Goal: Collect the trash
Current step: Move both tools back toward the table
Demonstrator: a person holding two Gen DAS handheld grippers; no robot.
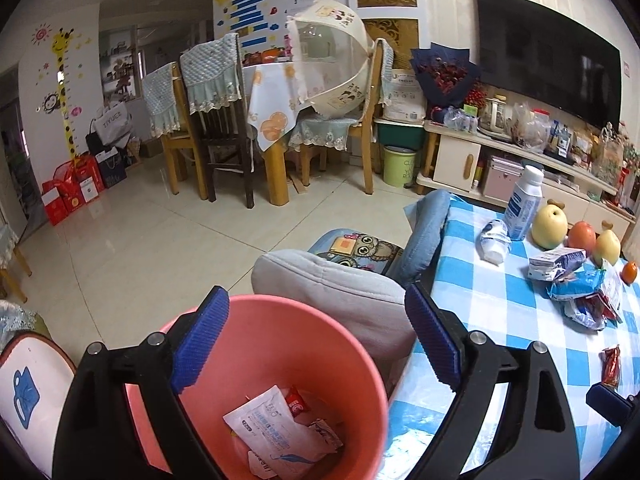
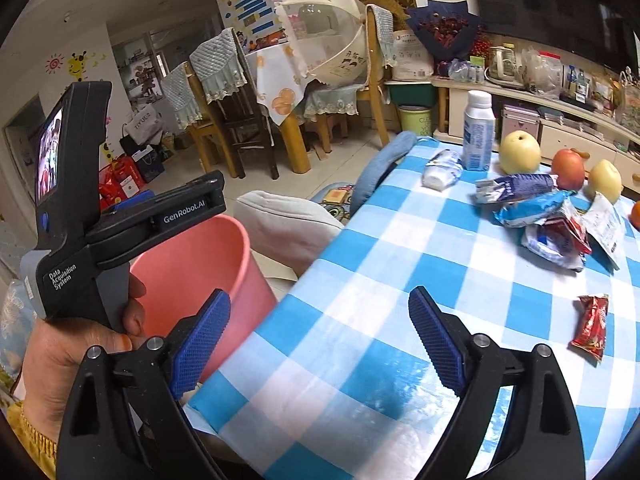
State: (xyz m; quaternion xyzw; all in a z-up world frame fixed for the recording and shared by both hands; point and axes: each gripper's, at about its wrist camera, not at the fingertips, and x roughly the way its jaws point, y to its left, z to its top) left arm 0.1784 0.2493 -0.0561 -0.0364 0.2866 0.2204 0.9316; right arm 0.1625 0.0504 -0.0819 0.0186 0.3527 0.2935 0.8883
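Bin (image 1: 276, 360) under spread left tongs (image 1: 316, 344), wrappers (image 1: 280, 432) inside.

Your left gripper (image 1: 316, 344) has ribbed, matt blue rubbery pads (image 1: 200, 344) on black plastic arms with shiny metal bolts. Below it, the pink bin (image 1: 352, 340) is smooth, matt plastic holding crinkled paper and foil wrappers (image 1: 280, 428). To your right, the counter (image 2: 360, 280) wears a glossy blue-and-white checked cover that reflects light. The red sachet (image 2: 591, 326) looks like shiny foil. The far floor (image 1: 160, 232) is polished tile.
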